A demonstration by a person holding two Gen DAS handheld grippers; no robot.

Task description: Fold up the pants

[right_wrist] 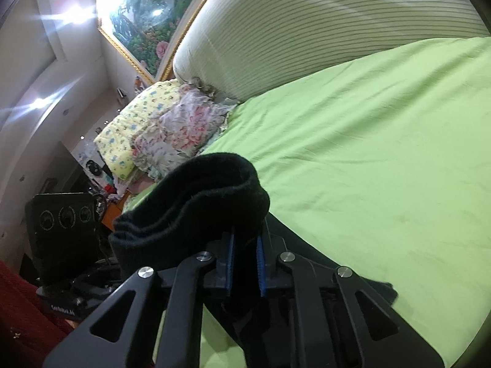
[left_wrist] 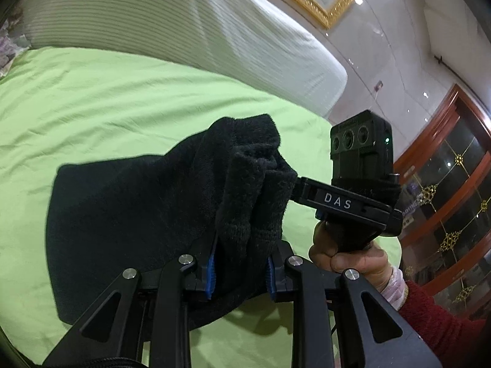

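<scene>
The black knit pants [left_wrist: 129, 214] lie partly on the green bed sheet [left_wrist: 92, 107], with one end lifted. My left gripper [left_wrist: 241, 271] is shut on a bunched edge of the pants. My right gripper [right_wrist: 245, 266] is shut on another thick folded edge of the pants [right_wrist: 196, 202], held above the sheet [right_wrist: 383, 153]. In the left wrist view the right gripper's body [left_wrist: 353, 196] shows close on the right, its fingers hidden in the fabric. The two grippers hold the cloth close together.
A white striped headboard cushion [left_wrist: 184, 21] runs along the far side of the bed. Flowered pillows and bedding [right_wrist: 159, 128] are piled at one end. A wooden glass-door cabinet [left_wrist: 445, 184] stands beyond the bed edge. A gold-framed painting [right_wrist: 147, 9] hangs above.
</scene>
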